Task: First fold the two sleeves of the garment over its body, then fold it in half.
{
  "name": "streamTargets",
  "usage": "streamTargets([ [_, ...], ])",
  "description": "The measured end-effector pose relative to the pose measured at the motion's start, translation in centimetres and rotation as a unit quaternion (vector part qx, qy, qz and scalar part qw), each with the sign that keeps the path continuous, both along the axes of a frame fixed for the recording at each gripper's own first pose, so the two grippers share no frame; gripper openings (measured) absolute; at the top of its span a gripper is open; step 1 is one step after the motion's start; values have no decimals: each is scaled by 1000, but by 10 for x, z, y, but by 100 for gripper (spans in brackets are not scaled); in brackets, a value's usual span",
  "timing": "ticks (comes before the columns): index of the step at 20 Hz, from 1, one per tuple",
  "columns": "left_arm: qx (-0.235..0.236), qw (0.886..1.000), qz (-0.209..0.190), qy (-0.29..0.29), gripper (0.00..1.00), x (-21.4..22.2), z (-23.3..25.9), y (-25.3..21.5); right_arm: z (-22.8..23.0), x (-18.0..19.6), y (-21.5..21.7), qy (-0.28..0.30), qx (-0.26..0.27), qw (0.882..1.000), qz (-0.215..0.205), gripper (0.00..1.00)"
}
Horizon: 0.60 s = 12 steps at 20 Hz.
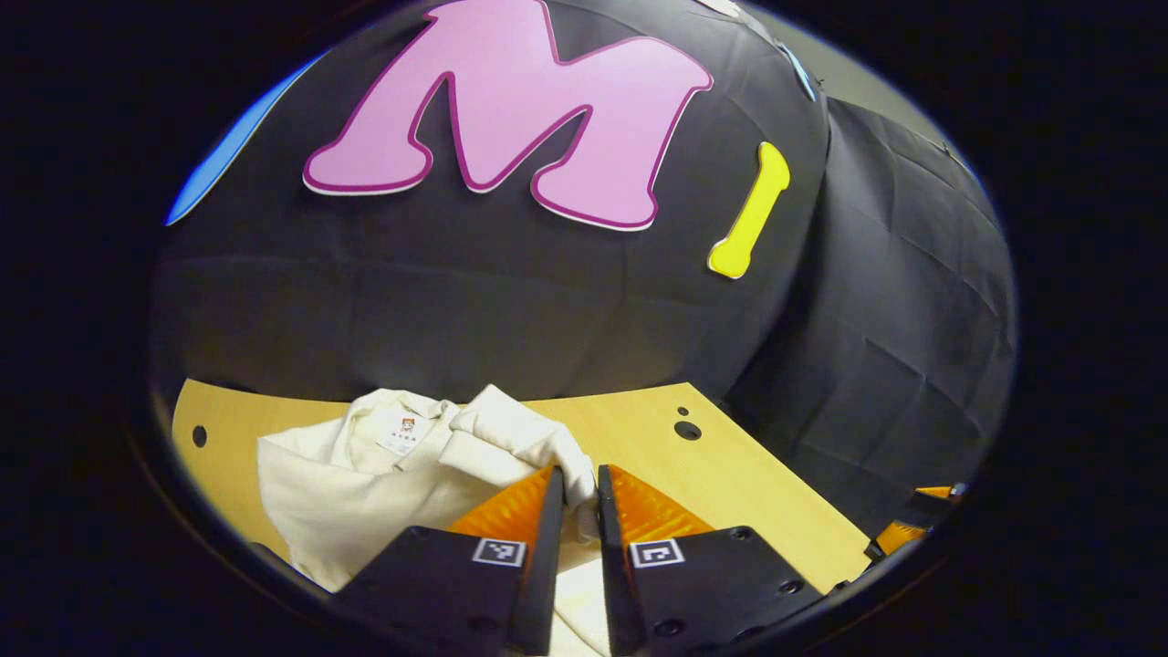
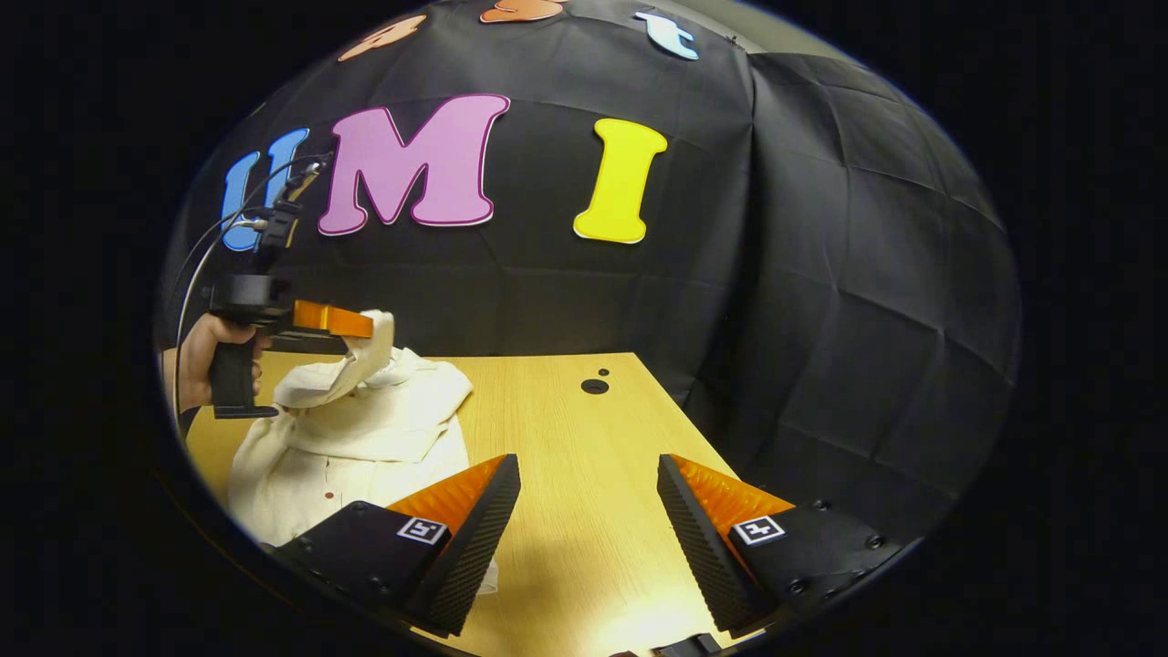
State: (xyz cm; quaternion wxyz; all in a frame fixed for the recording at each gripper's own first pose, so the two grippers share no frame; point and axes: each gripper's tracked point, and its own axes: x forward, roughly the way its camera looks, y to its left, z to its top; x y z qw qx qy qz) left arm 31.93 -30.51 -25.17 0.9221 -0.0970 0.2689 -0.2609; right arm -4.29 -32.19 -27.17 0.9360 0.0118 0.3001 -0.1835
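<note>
Right up close, my left gripper (image 1: pixel 577 488) has its jaws clamped on a sleeve (image 1: pixel 511 438) of the cream garment (image 2: pixel 365 429), lifted off the wooden table (image 2: pixel 566 438). Garment's bunched at the table's left side, near edge cut off, so I can't make out the other sleeve. My right gripper (image 2: pixel 589 511) hangs with jaws wide apart over bare wood, loads of room right of the cloth.

Bare table (image 2: pixel 566 456) ahead of the right gripper (image 2: pixel 589 479), jaws apart over it. Left side blocked: heaped garment (image 2: pixel 365 429), left gripper (image 2: pixel 370 324) clamping a lifted fold. Booth wall (image 2: pixel 821 319) close behind and right.
</note>
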Motion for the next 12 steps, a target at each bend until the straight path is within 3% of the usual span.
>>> streamTargets([
  [2,-19,1000,10,-7,59,-4,3,2,-5,1,1,1,6,1000,3,97],
  [3,-25,1000,10,-13,89,-1,2,2,-8,2,4,3,9,1000,5,97],
  [4,-27,999,13,-17,100,-10,6,14,-12,2,7,6,14,1000,7,97],
  [9,32,998,39,-37,96,-58,7,98,-38,3,37,40,42,997,41,97],
  [12,69,996,57,-8,96,-109,-14,154,-65,-5,63,82,68,992,67,97],
])
